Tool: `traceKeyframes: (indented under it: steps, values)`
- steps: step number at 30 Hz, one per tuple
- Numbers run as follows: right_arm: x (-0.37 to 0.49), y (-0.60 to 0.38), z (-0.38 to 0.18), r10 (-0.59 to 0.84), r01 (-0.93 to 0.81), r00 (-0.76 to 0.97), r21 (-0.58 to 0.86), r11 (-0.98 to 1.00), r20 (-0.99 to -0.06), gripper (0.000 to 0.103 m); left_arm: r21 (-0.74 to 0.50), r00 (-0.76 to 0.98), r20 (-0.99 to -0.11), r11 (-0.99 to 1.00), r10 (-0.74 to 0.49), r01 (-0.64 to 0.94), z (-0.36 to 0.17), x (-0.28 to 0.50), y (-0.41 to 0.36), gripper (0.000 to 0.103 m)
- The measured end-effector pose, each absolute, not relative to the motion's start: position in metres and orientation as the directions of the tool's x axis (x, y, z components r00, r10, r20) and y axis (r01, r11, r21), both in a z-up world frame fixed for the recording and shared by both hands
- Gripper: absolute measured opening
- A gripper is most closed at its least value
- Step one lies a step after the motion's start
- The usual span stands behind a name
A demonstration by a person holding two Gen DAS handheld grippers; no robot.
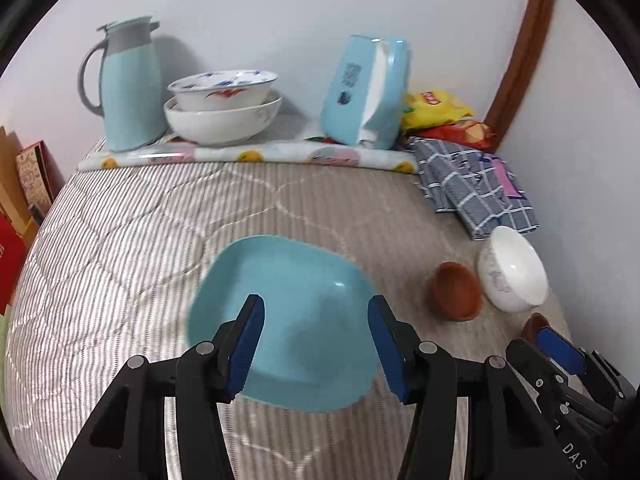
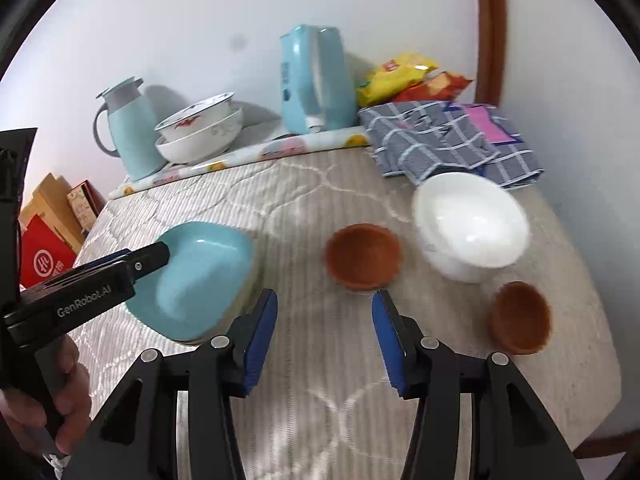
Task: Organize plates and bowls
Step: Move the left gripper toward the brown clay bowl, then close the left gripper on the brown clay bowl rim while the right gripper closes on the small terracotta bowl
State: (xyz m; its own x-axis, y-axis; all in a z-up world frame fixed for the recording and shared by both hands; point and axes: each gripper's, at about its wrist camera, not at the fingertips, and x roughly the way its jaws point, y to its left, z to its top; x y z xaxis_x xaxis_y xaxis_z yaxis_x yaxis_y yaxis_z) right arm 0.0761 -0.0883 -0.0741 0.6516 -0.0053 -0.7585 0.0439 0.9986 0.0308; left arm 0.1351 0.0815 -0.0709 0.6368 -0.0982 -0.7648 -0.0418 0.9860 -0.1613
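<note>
A light blue square plate (image 1: 288, 320) (image 2: 200, 276) lies on the striped tablecloth. My left gripper (image 1: 316, 308) (image 2: 160, 254) hovers over it, open, its pads apart from the plate. My right gripper (image 2: 324, 300) (image 1: 556, 344) is open over bare cloth with nothing between its fingers. Just beyond it sits a small brown bowl (image 2: 362, 256) (image 1: 456, 292). A white bowl (image 2: 472, 224) (image 1: 514, 268) stands further right, and a second brown bowl (image 2: 520, 318) nearer the right edge. Two larger white bowls (image 1: 222, 104) (image 2: 200, 132) are stacked at the back.
Along the back wall stand a pale blue thermos jug (image 1: 128, 84), a blue tissue box (image 1: 368, 92) and snack bags (image 1: 440, 110). A checked blue cloth (image 2: 452, 140) lies at the back right. Cardboard boxes (image 2: 52, 236) sit beyond the table's left edge. A hand (image 2: 68, 392) holds the left gripper.
</note>
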Motion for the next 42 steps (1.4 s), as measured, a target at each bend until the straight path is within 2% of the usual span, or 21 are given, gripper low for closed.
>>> traceKeyframes:
  steps: [2, 3, 16, 42]
  values:
    - [0.072, -0.102, -0.07, -0.009, 0.054, 0.652, 0.034, 0.998, -0.758, 0.063, -0.16, 0.64, -0.761, 0.987, -0.105, -0.028, -0.068, 0.135, 0.071, 0.052]
    - [0.07, -0.108, -0.068, -0.017, 0.063, 0.647, 0.031, 0.998, -0.762, 0.064, -0.158, 0.641, -0.76, 0.987, -0.105, -0.025, -0.067, 0.134, 0.065, 0.052]
    - [0.045, -0.183, -0.062, -0.098, 0.13, 0.627, -0.02, 0.991, -0.773, 0.064, -0.014, 0.647, -0.762, 1.0, 0.0, -0.016, -0.066, 0.15, -0.005, 0.052]
    - [0.05, -0.286, -0.097, -0.144, 0.265, 0.595, 0.024, 0.964, -0.791, 0.064, 0.0, 0.574, -0.819, 1.0, 0.004, -0.007, -0.11, 0.201, -0.052, 0.052]
